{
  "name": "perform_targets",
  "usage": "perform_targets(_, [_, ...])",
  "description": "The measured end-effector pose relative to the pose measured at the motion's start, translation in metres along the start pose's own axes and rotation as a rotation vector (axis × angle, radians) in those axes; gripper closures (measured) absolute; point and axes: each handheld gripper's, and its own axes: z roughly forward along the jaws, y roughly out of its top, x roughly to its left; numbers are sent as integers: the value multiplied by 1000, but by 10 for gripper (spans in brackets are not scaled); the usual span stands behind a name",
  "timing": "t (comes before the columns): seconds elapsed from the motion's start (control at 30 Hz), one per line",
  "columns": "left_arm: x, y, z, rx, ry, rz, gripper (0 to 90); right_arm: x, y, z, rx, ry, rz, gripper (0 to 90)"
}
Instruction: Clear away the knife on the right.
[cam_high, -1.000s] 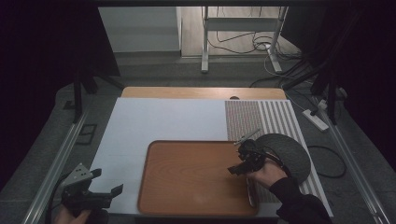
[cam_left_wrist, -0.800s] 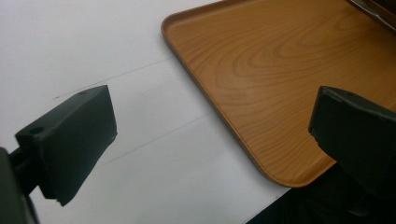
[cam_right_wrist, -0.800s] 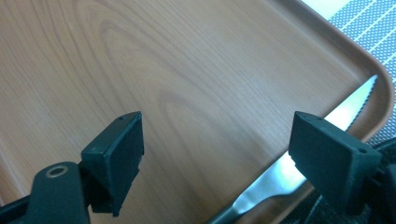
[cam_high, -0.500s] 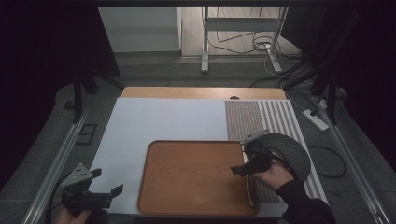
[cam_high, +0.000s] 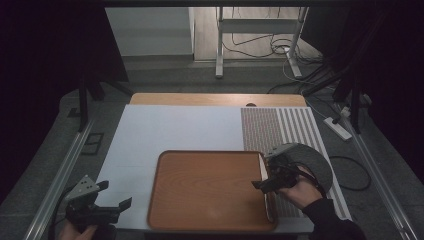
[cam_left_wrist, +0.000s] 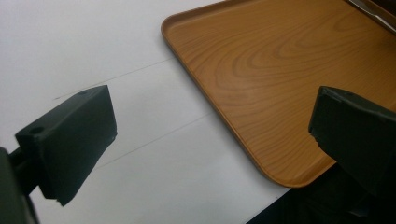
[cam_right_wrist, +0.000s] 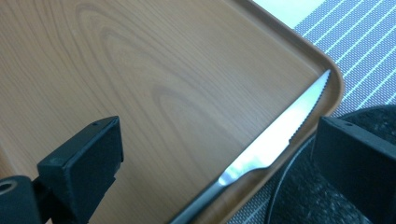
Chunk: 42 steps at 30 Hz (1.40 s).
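- Wooden table (cam_high: 150, 99) carries a white mat (cam_high: 165, 130), with a striped mat (cam_high: 295, 125) over its right part.
- Wood-grain tray (cam_high: 210, 187) sits at the near edge of the white mat and serves as the landmark.
- Dark round plate (cam_high: 315, 160) lies just beside the tray's right rim, on the striped mat.
- Left gripper (cam_high: 107, 197) hangs off the tray's near-left corner, jaws wide apart and empty.
- Right gripper (cam_high: 270, 177) hovers over the tray's right rim, jaws apart, holding nothing.
- Knife (cam_right_wrist: 266, 149) lies along the tray's right edge, its serrated tip reaching the far right corner.
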Motion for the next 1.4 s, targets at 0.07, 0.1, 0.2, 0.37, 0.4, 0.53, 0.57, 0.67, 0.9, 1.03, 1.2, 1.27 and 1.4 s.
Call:
perform_targets(0.07, [0,0,0,0,-1,1,12,0,-2,-2,-7,-5,5,15])
perform_targets(0.1, [0,0,0,0,-1,2,12,-1,-4,-3,-10,-9,6,11])
perform_targets(0.2, [0,0,0,0,-3,3,11,-1,-6,-6,-20,-16,9,0])
perform_targets(0.37, [0,0,0,0,-4,3,10,-1,-11,-11,-41,-26,21,0])
perform_targets(0.4, [0,0,0,0,-5,3,9,-1,-11,-11,-44,-29,23,0])
perform_targets(0.53, [0,0,0,0,-5,3,8,-2,-14,-14,-55,-31,33,0])
perform_targets(0.57, [0,0,0,0,-5,3,8,-3,-15,-15,-56,-31,38,0])
perform_targets(0.67, [0,0,0,-1,-6,2,8,-3,-18,-17,-63,-37,34,0])
perform_targets(0.9, [0,0,0,0,-7,6,10,-2,-25,-22,-72,-57,39,0])
perform_targets(1.03, [0,0,0,-2,-9,6,10,-2,-29,-26,-76,-66,51,0])
perform_targets(1.2, [0,0,-1,-4,-10,3,10,-3,-36,-33,-83,-73,76,0])
perform_targets(1.27, [0,-1,-1,-4,-11,3,10,-4,-39,-36,-84,-77,84,0])
perform_targets(1.4, [1,-1,-1,-6,-12,2,10,-4,-45,-42,-90,-92,95,0])
